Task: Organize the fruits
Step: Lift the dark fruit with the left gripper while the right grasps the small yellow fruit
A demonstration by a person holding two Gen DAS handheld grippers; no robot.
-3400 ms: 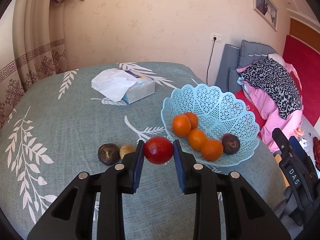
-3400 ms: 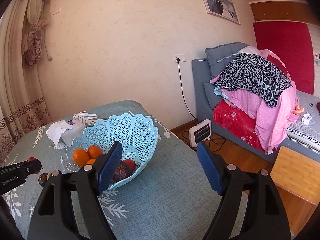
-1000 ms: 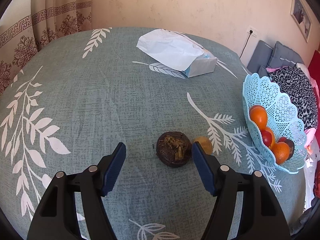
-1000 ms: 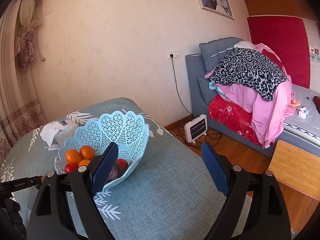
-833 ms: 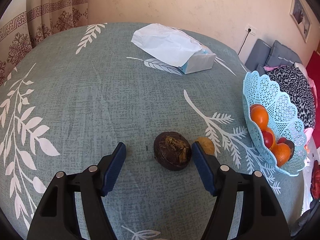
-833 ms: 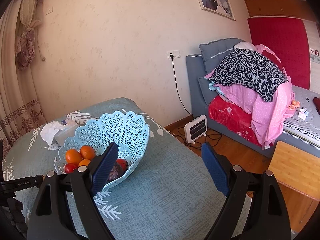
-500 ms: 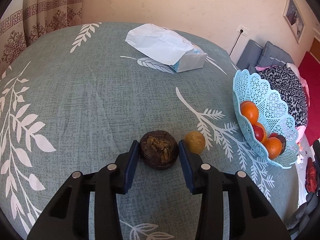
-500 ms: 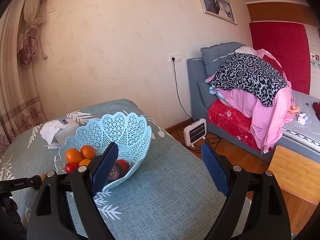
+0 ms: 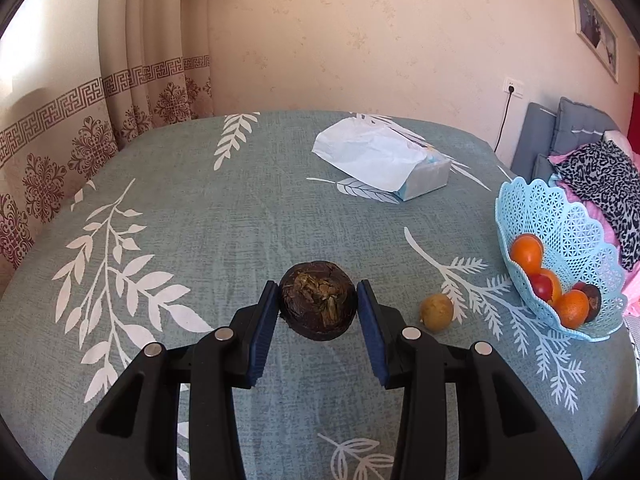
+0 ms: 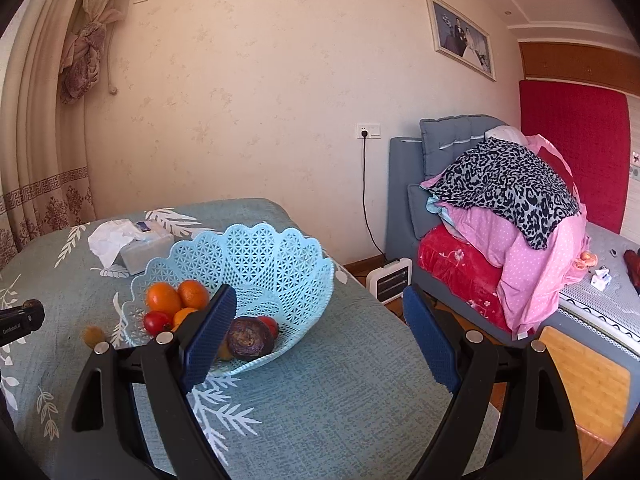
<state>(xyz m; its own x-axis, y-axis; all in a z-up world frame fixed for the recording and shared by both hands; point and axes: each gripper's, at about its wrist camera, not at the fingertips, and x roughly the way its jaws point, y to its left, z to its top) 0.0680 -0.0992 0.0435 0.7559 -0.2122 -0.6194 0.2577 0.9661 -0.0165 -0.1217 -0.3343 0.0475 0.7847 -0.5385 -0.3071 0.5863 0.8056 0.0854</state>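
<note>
The blue basket (image 9: 568, 224) holds oranges (image 9: 526, 250), a red fruit (image 9: 541, 286) and a dark one. The left gripper (image 9: 318, 308) pinches a dark brown fruit (image 9: 316, 306) above the desk (image 9: 200, 220), a small yellow fruit (image 9: 436, 312) near it. The right gripper (image 10: 320, 320) stands spread, empty. A tissue box (image 9: 424, 178) lies beyond.

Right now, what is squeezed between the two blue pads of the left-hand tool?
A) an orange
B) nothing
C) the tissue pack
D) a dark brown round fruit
D: the left gripper has its blue pads pressed on either side of the dark brown fruit, while the oranges sit in the blue basket.
</note>
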